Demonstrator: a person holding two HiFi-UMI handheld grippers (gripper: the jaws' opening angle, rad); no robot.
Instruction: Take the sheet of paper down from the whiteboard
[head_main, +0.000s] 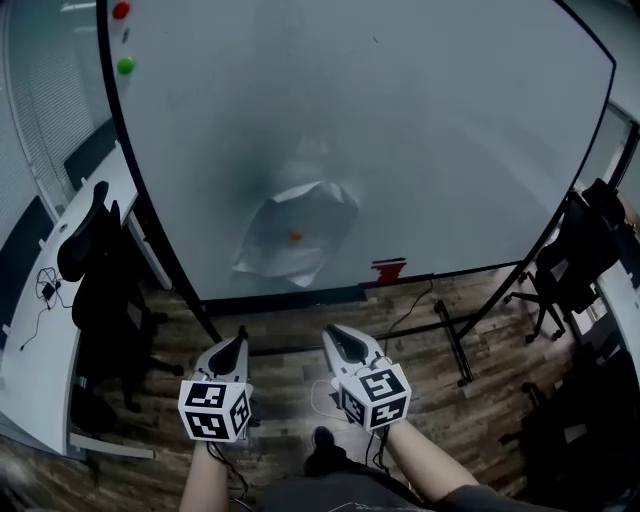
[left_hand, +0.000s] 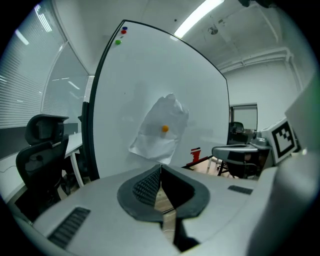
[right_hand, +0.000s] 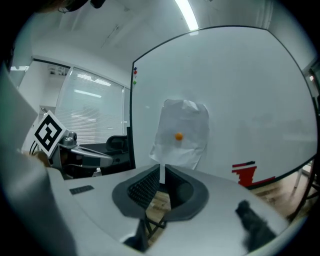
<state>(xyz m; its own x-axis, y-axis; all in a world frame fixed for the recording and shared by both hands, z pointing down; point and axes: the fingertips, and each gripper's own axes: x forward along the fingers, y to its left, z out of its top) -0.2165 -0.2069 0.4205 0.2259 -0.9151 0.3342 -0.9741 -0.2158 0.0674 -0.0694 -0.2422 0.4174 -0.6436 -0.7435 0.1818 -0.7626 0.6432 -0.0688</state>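
I hold the left gripper (head_main: 238, 341) and right gripper (head_main: 334, 336) closed and empty, short of the whiteboard (head_main: 430, 120), where an orange magnet (head_main: 296, 235) pins the sheet of paper (head_main: 278, 252)

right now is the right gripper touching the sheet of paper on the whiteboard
Apart. The head view shows wooden floor between the right gripper and the sheet of paper. The right gripper view shows its jaws shut and empty.

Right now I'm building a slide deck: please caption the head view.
Left gripper and right gripper, shut and empty, face a crumpled paper sheet held on the whiteboard by an orange magnet.
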